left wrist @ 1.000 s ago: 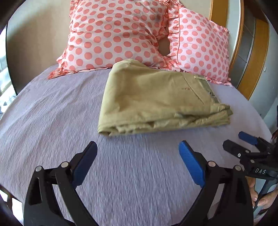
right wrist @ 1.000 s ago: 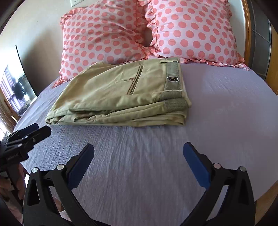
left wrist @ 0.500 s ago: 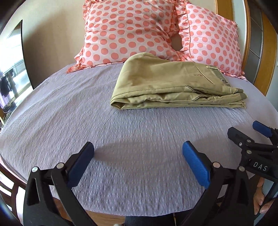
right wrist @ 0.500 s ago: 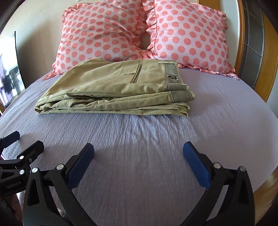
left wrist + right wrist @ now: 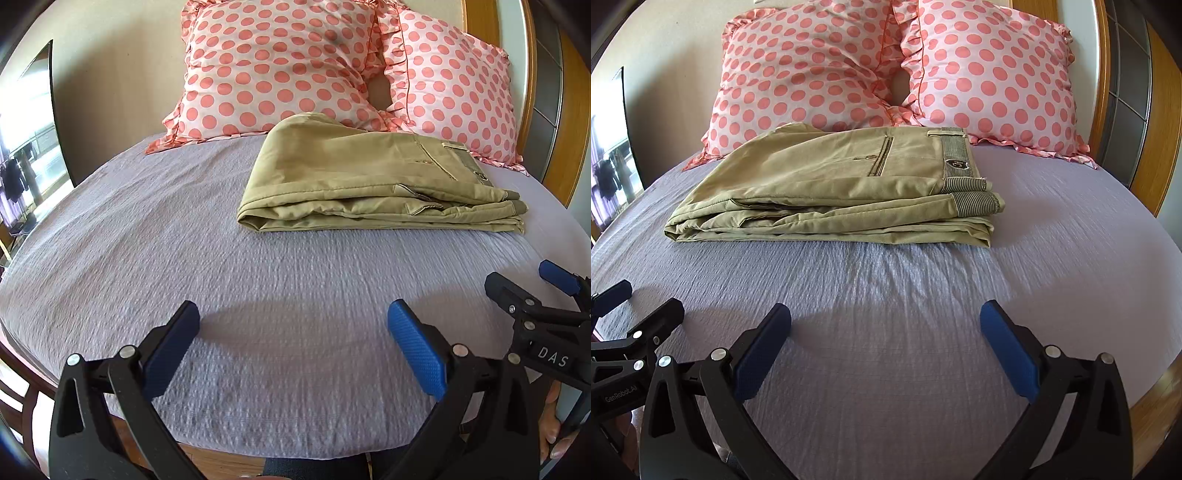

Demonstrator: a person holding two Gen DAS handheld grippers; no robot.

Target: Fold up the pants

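Note:
The khaki pants lie folded in a flat stack on the lilac bed cover, just in front of the pillows; they also show in the right wrist view, waistband to the right. My left gripper is open and empty, low over the near part of the bed, well short of the pants. My right gripper is open and empty, likewise near the bed's front edge. Each gripper shows at the side of the other's view: the right one, the left one.
Two pink polka-dot pillows lean against the wall behind the pants. A wooden headboard frame stands at the right. The bed's front edge and wood floor lie just below the grippers. A window is at the left.
Both grippers have drawn back and lowered toward the foot of the bed, so the pants look farther away. The pants have not moved. Both jaws stay open.

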